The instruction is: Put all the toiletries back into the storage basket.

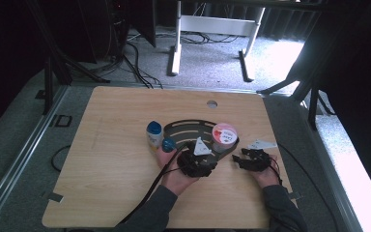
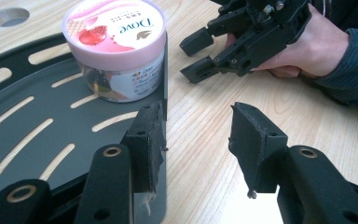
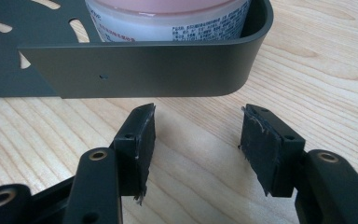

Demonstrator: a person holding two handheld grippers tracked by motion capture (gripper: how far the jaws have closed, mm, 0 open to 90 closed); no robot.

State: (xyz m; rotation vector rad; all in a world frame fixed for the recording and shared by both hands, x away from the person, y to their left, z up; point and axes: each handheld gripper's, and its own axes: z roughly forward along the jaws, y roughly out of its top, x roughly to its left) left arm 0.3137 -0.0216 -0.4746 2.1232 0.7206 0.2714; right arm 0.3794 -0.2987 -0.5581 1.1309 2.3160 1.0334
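Two grippers close in on the dark slotted tray (image 1: 186,126), and everything hangs on its near wall. The left gripper (image 2: 198,140) sits with one jaw just inside that wall's end and the other out over bare table (image 2: 223,79), jaws apart, the thin edge standing between them, no squeeze yet. The right gripper (image 3: 196,135) faces the wall's rounded corner (image 3: 233,70) square on, jaws spread and empty, just short of it. Riding in that corner of the tray is the pink-lidded Dove tub (image 2: 116,46). Left looks nearer to a hold; right would need a small push ahead to straddle the wall.
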